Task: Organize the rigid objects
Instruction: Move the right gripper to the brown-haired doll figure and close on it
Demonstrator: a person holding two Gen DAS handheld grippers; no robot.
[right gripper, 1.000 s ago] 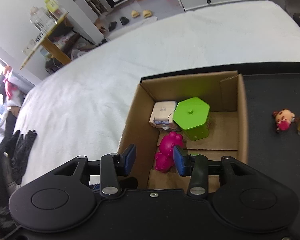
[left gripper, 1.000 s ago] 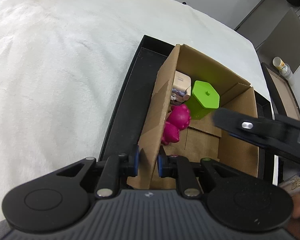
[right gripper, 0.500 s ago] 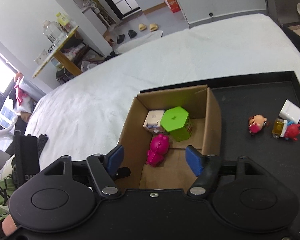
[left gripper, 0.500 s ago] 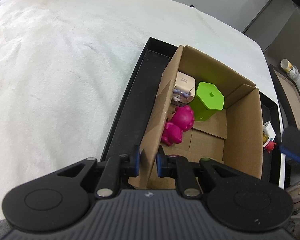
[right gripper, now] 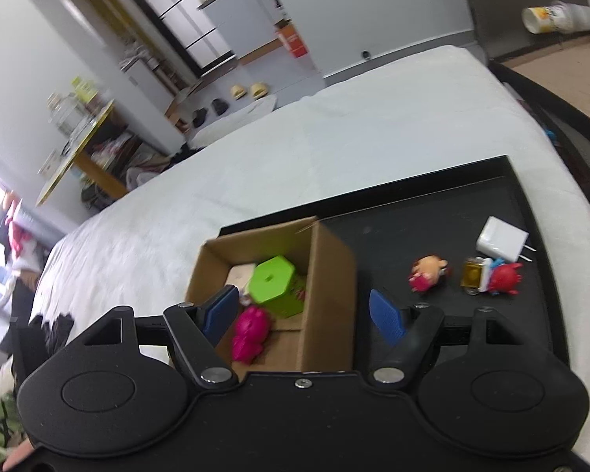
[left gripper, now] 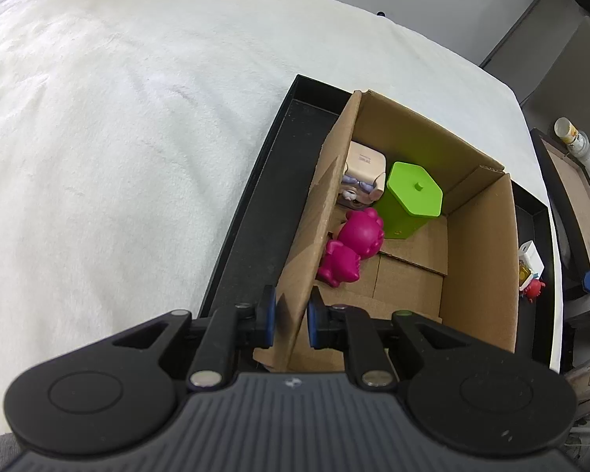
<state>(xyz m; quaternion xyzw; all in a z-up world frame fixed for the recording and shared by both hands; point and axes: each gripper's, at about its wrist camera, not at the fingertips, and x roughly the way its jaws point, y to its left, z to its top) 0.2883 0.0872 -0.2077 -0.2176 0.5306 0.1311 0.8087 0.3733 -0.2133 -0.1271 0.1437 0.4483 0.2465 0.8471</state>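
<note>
Jaws of the left gripper (left gripper: 291, 322) pinch the corrugated wall of the cardboard box (left gripper: 480, 259); the right gripper (right gripper: 305, 312) stands parted, empty. Inside lie a glossy magenta figurine (left gripper: 352, 249) and a green hexagonal container (left gripper: 411, 198).

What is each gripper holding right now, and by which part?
Left gripper pinches the cardboard box by its near side wall's top edge. Right gripper holds nothing.

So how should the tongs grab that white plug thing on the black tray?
Probably best from above, across the white charger's two flat sides on its boxy body, not by the thin metal prongs. It lies flat on the black tray, prongs pointing away from the cardboard box. The yellow and red toy sits close by, so pinch the end farther from it.
</note>
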